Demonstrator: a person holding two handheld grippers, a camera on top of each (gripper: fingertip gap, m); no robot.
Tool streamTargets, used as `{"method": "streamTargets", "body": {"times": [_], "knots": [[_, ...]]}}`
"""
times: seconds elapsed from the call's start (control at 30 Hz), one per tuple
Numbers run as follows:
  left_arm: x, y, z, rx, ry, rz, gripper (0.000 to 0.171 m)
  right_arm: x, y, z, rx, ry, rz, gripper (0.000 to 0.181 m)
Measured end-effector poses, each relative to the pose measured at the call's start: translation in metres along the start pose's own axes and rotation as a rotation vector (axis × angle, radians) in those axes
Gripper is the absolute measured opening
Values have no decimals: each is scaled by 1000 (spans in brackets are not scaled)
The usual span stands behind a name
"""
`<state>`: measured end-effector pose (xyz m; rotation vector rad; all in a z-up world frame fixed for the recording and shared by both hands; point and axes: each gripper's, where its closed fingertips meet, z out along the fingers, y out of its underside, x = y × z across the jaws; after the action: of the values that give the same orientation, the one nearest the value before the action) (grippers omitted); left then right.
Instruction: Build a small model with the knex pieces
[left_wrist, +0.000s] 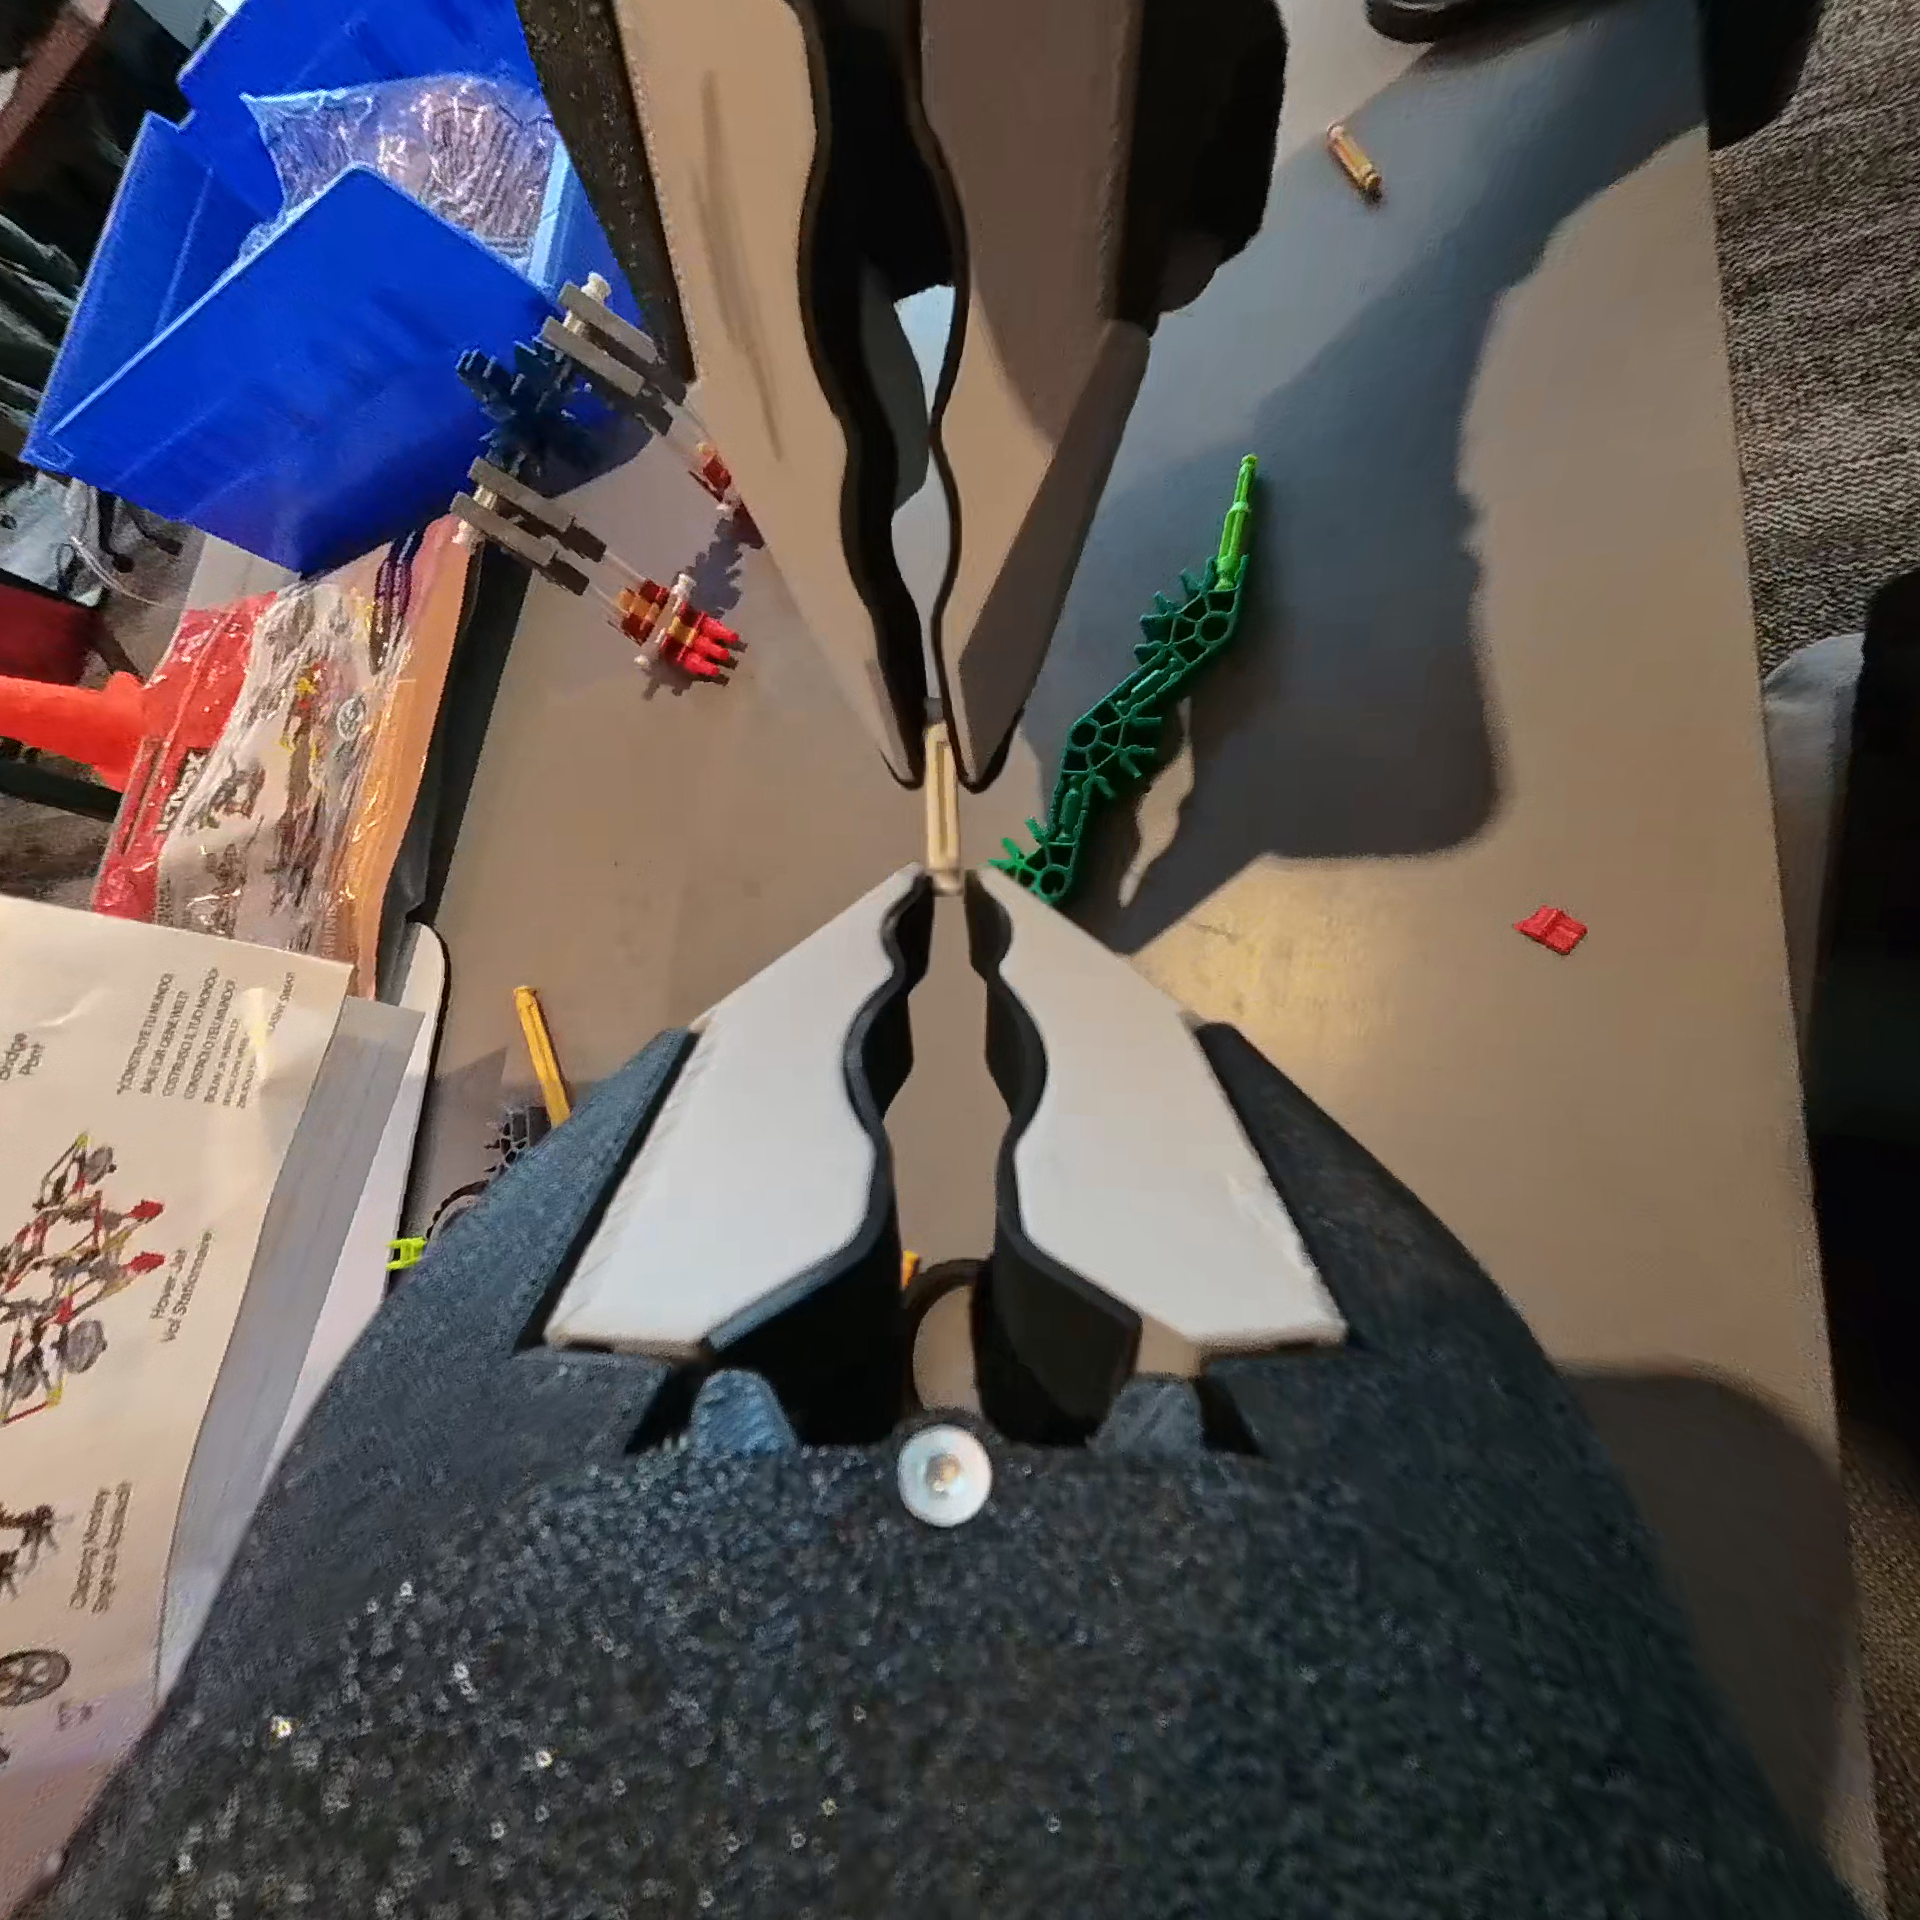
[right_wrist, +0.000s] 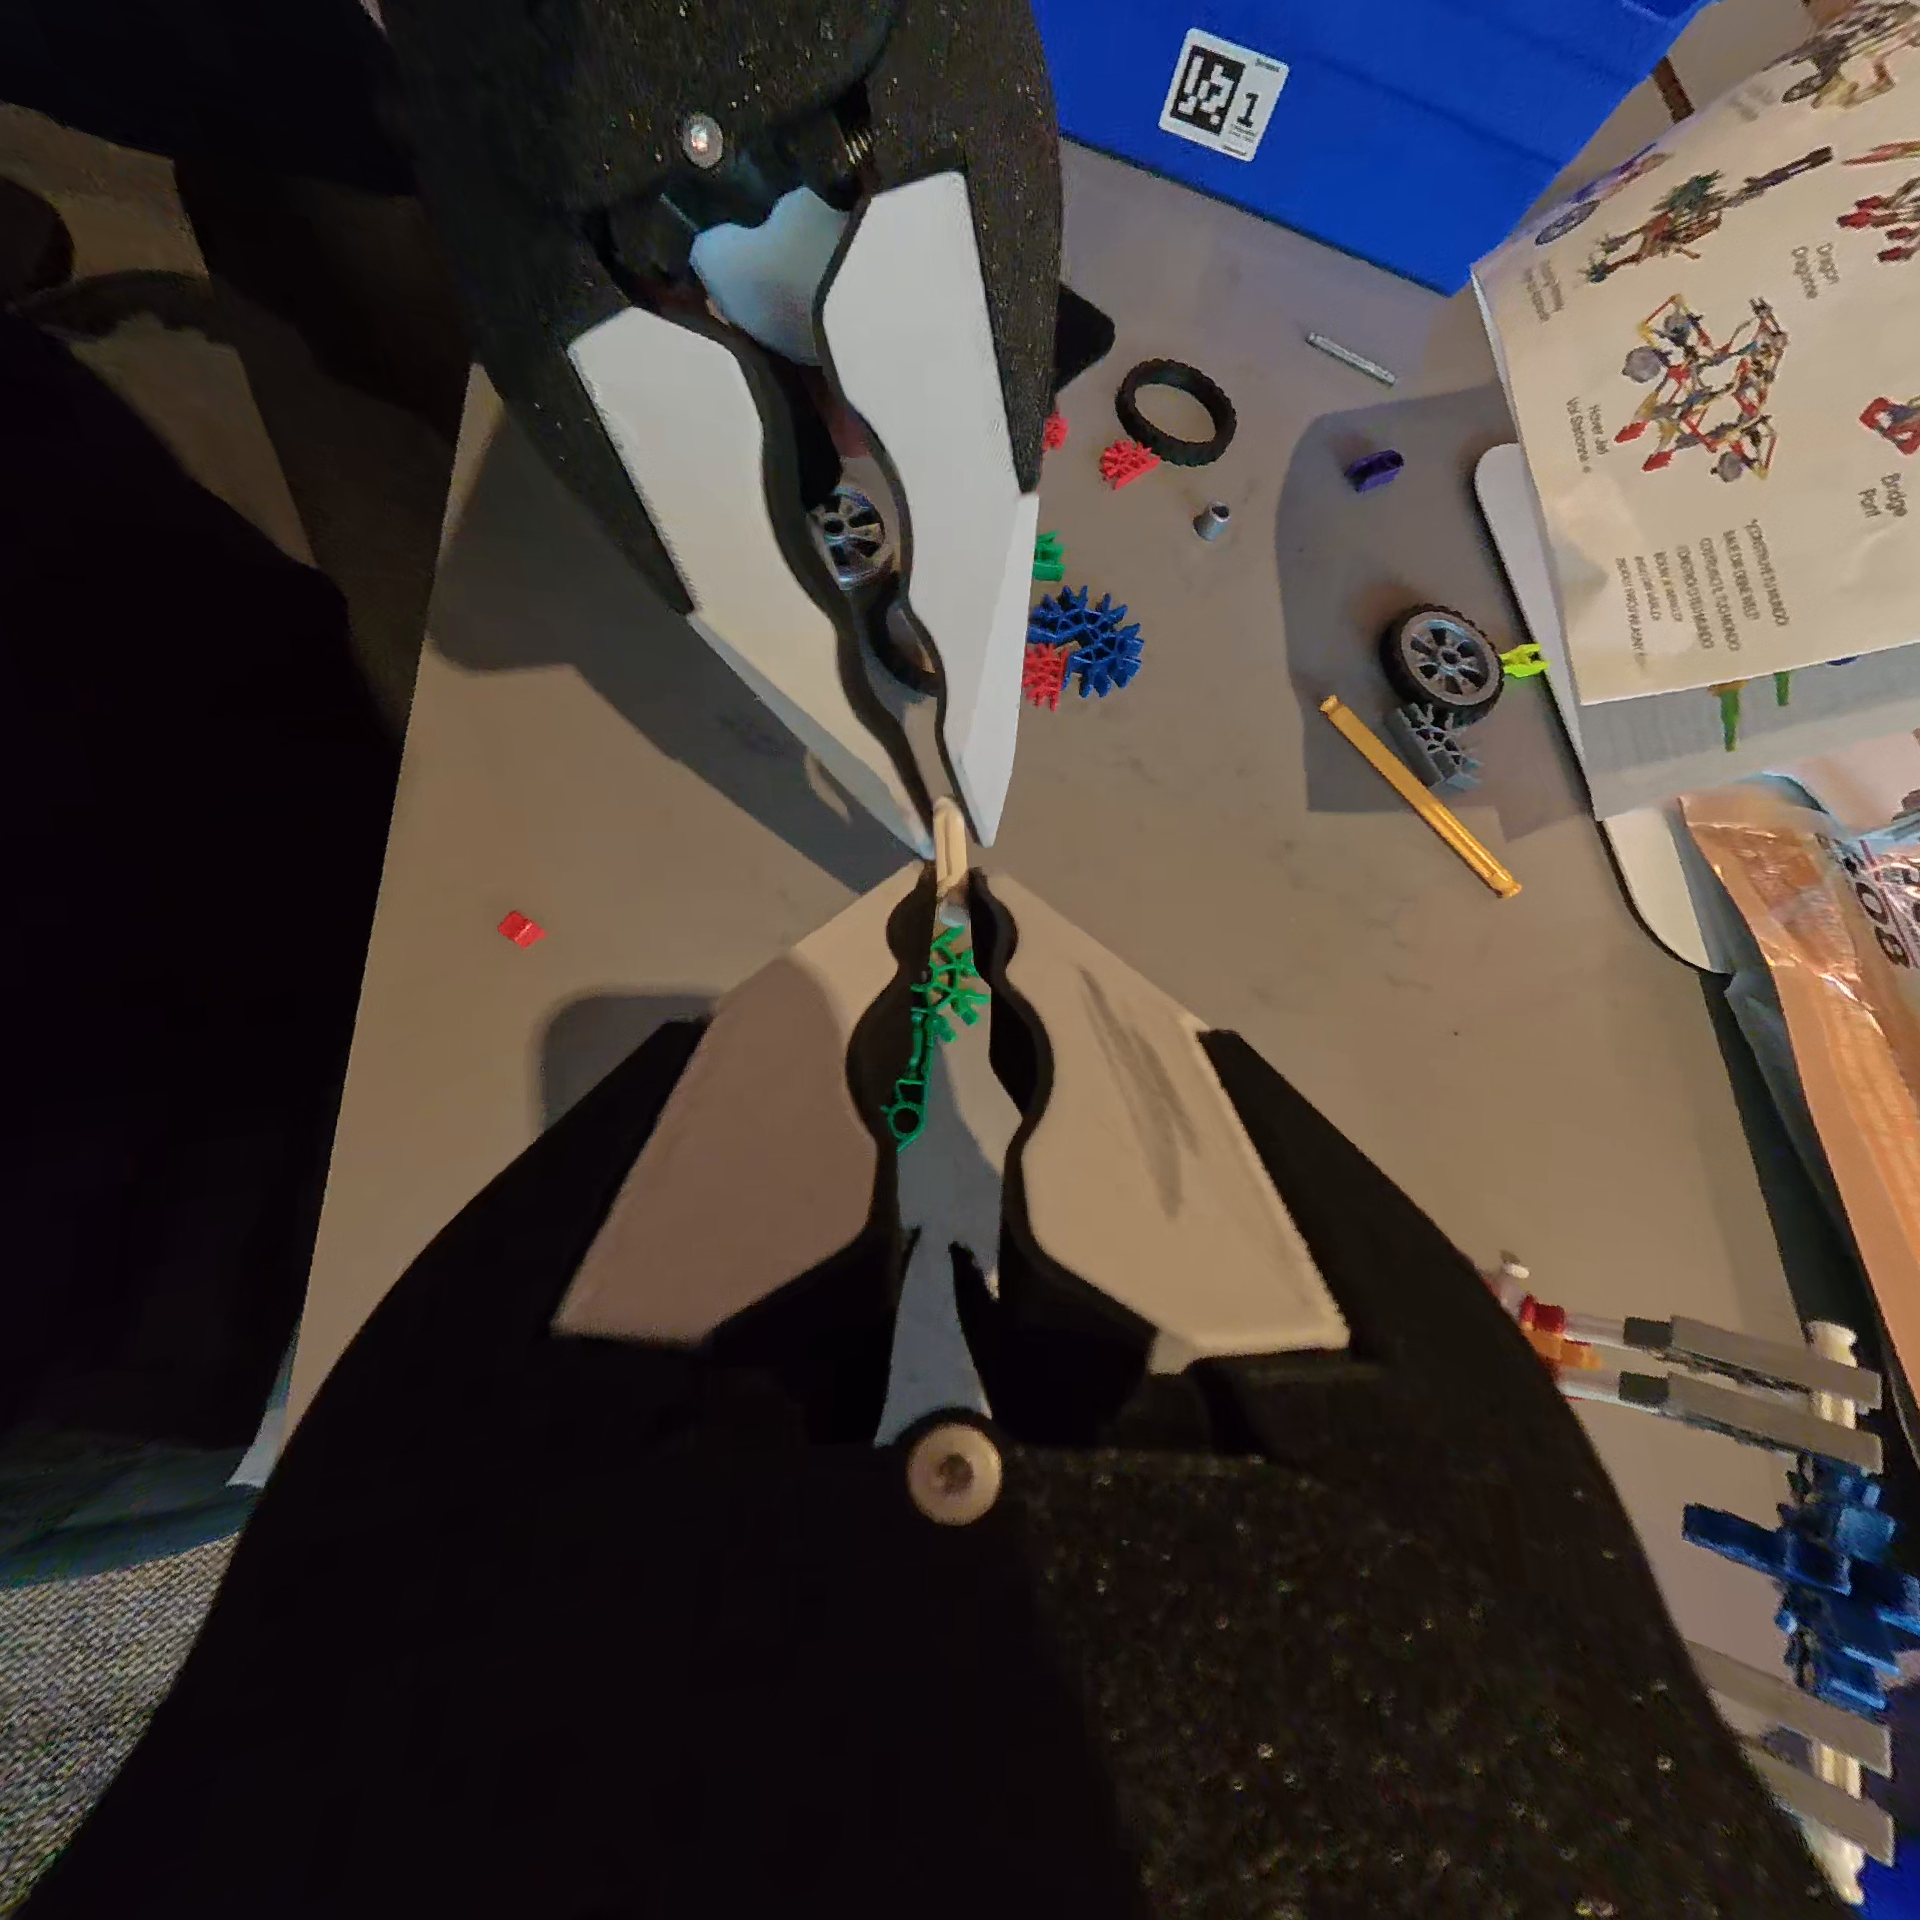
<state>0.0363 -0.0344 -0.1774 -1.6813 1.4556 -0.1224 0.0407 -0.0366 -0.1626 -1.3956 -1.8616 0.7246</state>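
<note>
While both grippers pinch it tip to tip, a short pale rod (left_wrist: 940, 805) hangs above the grey table (left_wrist: 1351, 623), 1 end in each. The left gripper (left_wrist: 943, 881) is closed on the near end in the left wrist view; the right gripper (left_wrist: 940, 774) comes in from the far side, closed on the other end. In the right wrist view the right gripper (right_wrist: 951, 883) is clamped on the same rod (right_wrist: 950, 844) and the left gripper (right_wrist: 951, 826) meets it from above. The rod's long axis runs straight along the line joining the 2 sets of tips, near to far in both views. Judgement: keep both grips square and coaxial, no twisting, since only the very tips hold and the rod looks likely to slip. A green chain of connectors (left_wrist: 1143, 686) lies on the table just right of the rod, a red piece (left_wrist: 1551, 928) further right, a blue bin (left_wrist: 312, 395) far left.
</note>
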Motion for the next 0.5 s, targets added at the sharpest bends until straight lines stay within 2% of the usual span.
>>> {"method": "streamTargets", "body": {"times": [0.2,0.3,0.37,0.43,0.5], "knots": [[-5,1,1,12,-28,-34,5,3,-2,1,8,-5,10,5],[-9,-2,-2,40,-45,-66,20,6,-2,1,-4,0,9,5],[-9,-3,-4,45,-48,-51,17,6,-3,2,-10,-4,0,5],[-8,-4,-4,43,-56,-27,6,7,-5,4,-13,-6,-6,5],[-8,-2,-3,27,-67,-13,6,6,-7,5,-16,-9,-12,5]]}}
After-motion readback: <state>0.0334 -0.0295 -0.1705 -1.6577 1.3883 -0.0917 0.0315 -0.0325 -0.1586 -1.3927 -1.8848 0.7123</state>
